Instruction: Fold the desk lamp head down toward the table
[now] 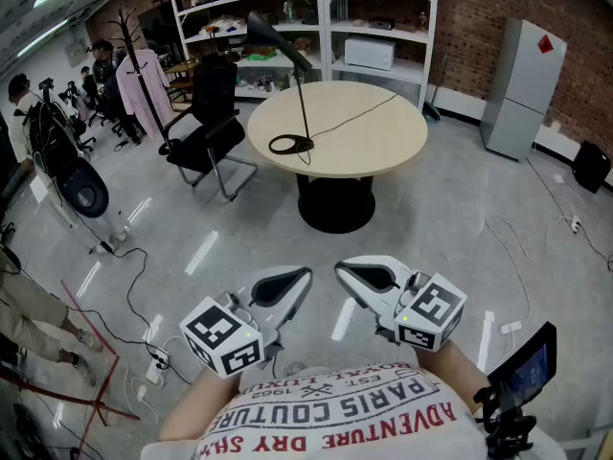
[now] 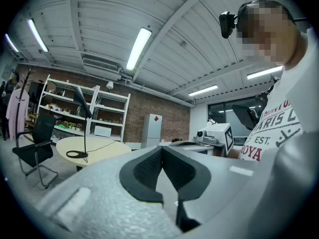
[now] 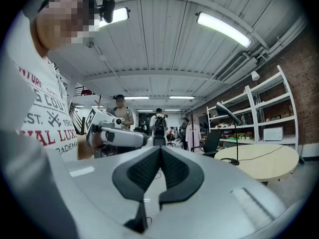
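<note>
While the black thin-stemmed desk lamp (image 1: 280,40) stood upright on the round beige table (image 1: 383,137), well ahead, grey left gripper (image 1: 301,280) jaws pressed together, empty, grey right gripper (image 1: 343,274) the same

The desk lamp (image 1: 304,99) stands on the table (image 1: 378,134), chair (image 1: 206,113) left.

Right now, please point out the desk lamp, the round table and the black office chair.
desk lamp (image 1: 278,38), head view, lamp head.
round table (image 1: 383,137), head view, bare tabletop.
black office chair (image 1: 215,89), head view, backrest.
</note>
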Action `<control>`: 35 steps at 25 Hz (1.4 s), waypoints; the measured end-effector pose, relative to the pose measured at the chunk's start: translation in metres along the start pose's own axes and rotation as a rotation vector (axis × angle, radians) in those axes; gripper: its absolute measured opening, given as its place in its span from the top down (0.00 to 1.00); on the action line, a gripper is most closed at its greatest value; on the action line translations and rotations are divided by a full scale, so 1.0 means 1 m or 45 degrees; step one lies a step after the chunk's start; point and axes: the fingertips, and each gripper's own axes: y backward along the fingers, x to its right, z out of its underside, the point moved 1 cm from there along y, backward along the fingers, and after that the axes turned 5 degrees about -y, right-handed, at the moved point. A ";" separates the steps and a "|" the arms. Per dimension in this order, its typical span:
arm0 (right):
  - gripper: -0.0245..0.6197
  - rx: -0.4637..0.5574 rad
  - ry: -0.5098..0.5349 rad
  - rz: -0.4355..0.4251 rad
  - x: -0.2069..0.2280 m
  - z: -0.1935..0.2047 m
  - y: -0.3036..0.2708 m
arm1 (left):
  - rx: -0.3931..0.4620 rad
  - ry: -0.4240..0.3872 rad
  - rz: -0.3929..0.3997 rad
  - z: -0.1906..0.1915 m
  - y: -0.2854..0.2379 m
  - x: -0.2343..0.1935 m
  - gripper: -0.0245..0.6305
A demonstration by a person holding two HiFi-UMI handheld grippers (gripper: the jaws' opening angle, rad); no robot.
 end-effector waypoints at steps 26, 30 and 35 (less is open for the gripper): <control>0.95 0.054 -0.017 0.028 -0.002 -0.008 0.028 | 0.012 0.049 0.047 -0.001 -0.014 0.025 0.96; 0.95 0.053 -0.025 0.015 0.004 -0.008 0.023 | 0.009 0.049 0.028 0.001 -0.011 0.017 0.96; 0.95 0.033 -0.049 0.006 0.016 0.003 0.009 | 0.019 0.095 -0.009 0.007 -0.010 -0.006 0.96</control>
